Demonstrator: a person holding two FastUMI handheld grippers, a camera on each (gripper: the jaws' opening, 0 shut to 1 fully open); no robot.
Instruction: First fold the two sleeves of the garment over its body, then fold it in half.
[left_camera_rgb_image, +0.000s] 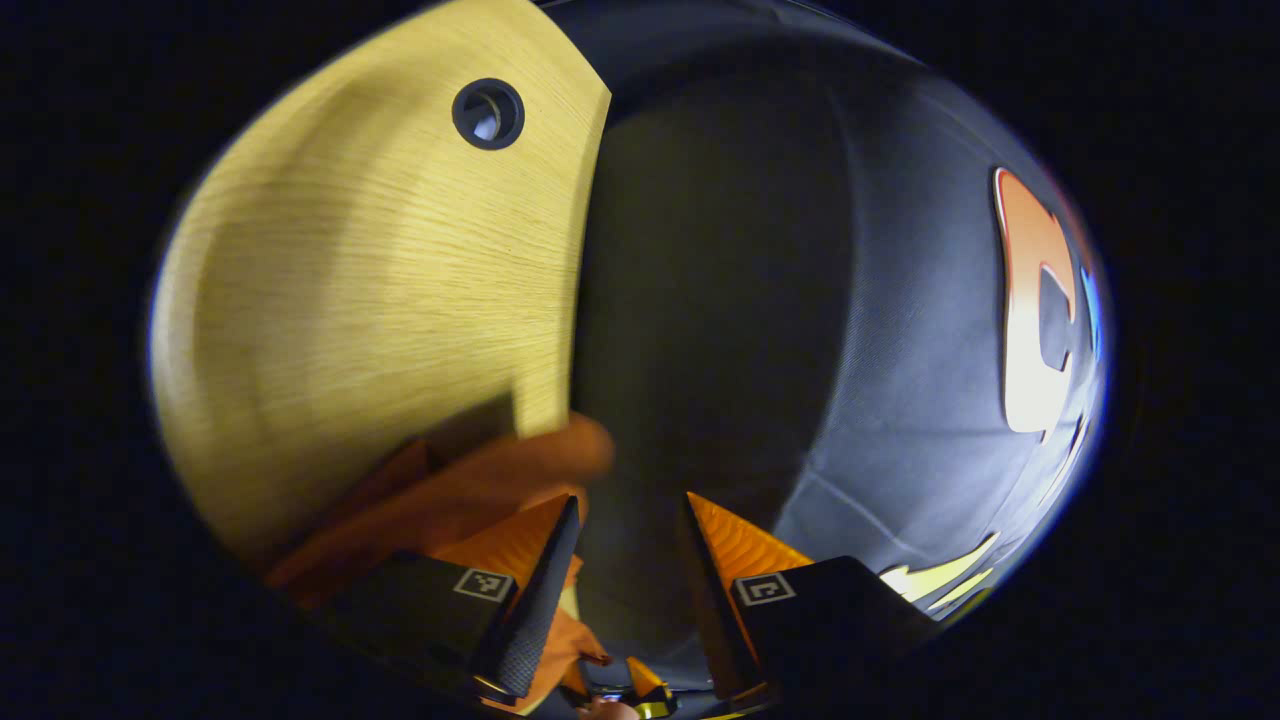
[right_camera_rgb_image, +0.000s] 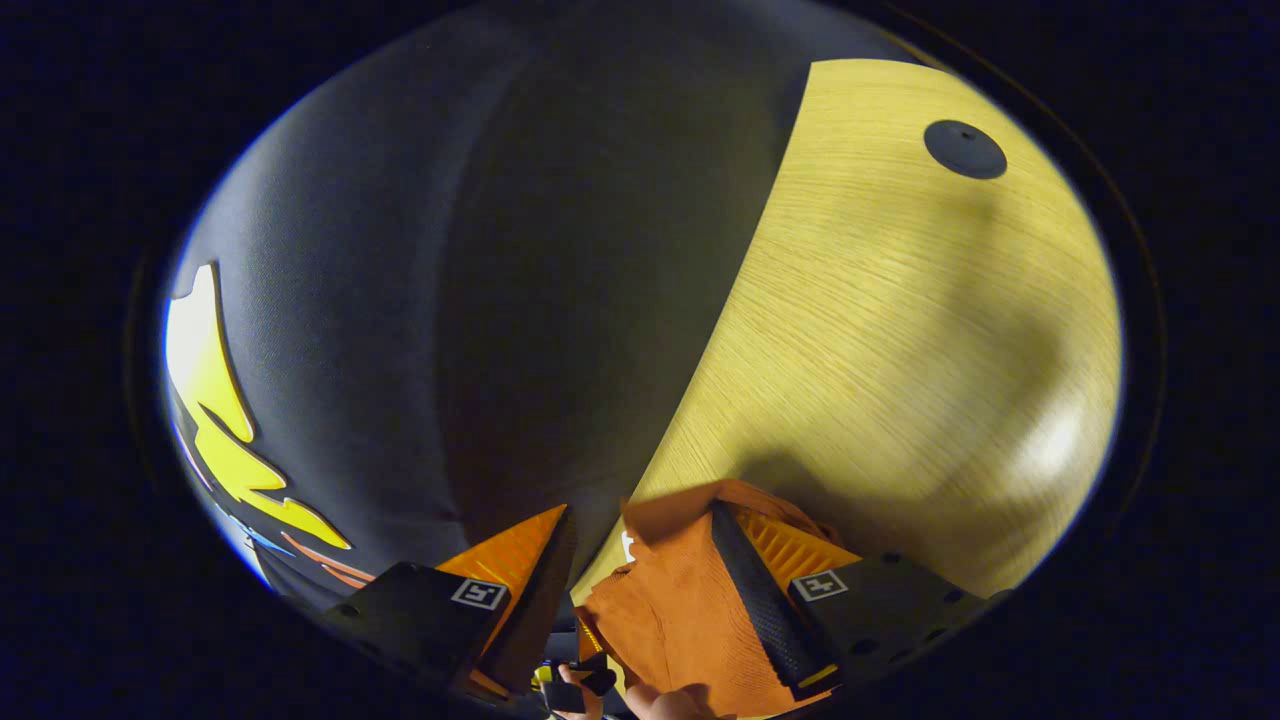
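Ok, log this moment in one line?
rust-orange knit garment at wooden table edge | left gripper open | right gripper open | fold progress unclear

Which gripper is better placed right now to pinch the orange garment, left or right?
Right, probably. In the right gripper view the orange garment lies between the open fingers of the right gripper. The left gripper has the cloth beside one finger, its gap over the table edge.

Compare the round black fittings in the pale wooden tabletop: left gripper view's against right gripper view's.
The left view's fitting is a ring around an open hole; the right view's fitting is a solid flat disc. Light shows through the first, none through the second. Both are black, round, in the wooden tabletop.
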